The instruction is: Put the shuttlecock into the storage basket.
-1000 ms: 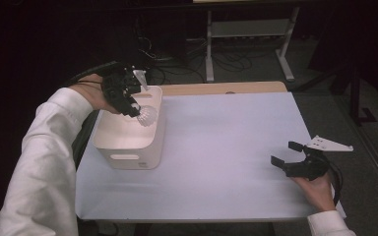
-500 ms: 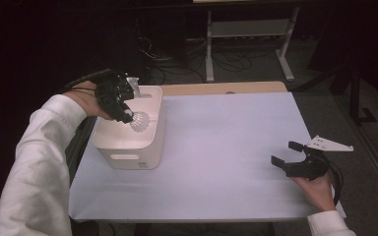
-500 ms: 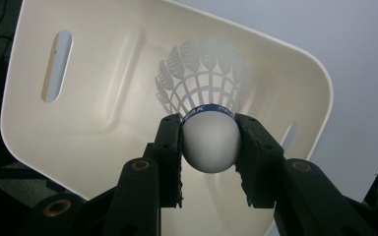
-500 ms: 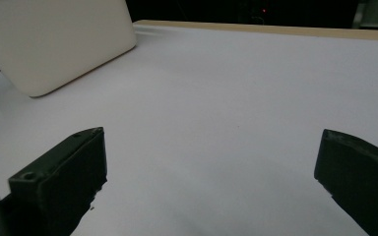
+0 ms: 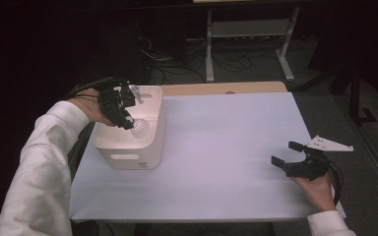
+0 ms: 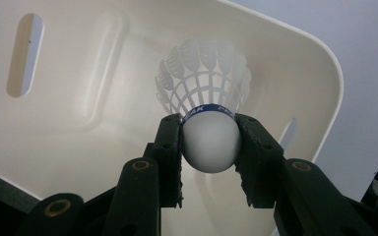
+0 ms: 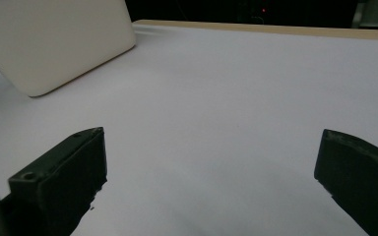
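Since a second ago, left gripper (image 5: 128, 119) lowered with the shuttlecock (image 5: 140, 129) into the white bin (image 5: 152, 142); right gripper (image 5: 295, 158) unmoved, jaws wide, empty. From the left gripper view, clamped on the shuttlecock's cork base (image 6: 210, 142), skirt toward the bin's floor.

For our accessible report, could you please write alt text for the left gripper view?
The left gripper clamps the round white cork of a shuttlecock between its two black jaws, the white mesh skirt pointing away into a cream plastic bin. The bin has slot handles in its walls, and pale table shows beyond its rim.
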Action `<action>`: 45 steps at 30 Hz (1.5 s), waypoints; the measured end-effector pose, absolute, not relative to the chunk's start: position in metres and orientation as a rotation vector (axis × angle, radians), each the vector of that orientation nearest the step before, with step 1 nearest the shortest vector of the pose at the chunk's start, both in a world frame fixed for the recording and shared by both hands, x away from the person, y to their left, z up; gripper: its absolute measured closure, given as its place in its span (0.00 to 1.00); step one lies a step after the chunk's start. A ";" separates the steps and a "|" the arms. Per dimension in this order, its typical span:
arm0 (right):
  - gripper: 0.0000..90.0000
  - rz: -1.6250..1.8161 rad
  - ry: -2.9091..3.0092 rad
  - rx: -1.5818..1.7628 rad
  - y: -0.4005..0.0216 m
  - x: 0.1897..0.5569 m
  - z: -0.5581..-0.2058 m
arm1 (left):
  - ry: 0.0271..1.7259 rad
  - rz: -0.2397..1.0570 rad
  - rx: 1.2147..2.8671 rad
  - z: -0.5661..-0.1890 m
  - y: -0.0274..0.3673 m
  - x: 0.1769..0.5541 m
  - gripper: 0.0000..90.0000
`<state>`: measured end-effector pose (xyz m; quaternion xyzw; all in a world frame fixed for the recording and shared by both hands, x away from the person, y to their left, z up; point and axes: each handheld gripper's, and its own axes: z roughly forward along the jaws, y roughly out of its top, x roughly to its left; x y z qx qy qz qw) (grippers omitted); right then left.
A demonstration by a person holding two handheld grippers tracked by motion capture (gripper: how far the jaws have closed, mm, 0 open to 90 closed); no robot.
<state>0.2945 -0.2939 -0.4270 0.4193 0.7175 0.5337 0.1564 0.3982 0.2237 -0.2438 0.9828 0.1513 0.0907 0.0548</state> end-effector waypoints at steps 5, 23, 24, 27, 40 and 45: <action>0.00 1.528 2.054 1.200 -0.294 0.295 -0.427 | 0.460 0.259 2.982 -0.250 0.225 0.398 0.71; 0.00 1.525 2.057 1.199 -0.293 0.294 -0.427 | 0.478 0.205 3.008 -0.274 0.222 0.401 0.71; 0.00 1.525 2.058 1.198 -0.293 0.295 -0.427 | 0.478 0.203 3.010 -0.275 0.222 0.402 0.71; 0.00 1.525 2.058 1.197 -0.293 0.294 -0.427 | 0.477 0.194 2.999 -0.276 0.222 0.402 0.71; 0.00 1.523 2.060 1.196 -0.293 0.295 -0.427 | 0.490 0.167 2.986 -0.283 0.227 0.402 0.71; 0.00 1.526 2.059 1.200 -0.293 0.294 -0.427 | 0.508 0.145 2.974 -0.282 0.227 0.402 0.65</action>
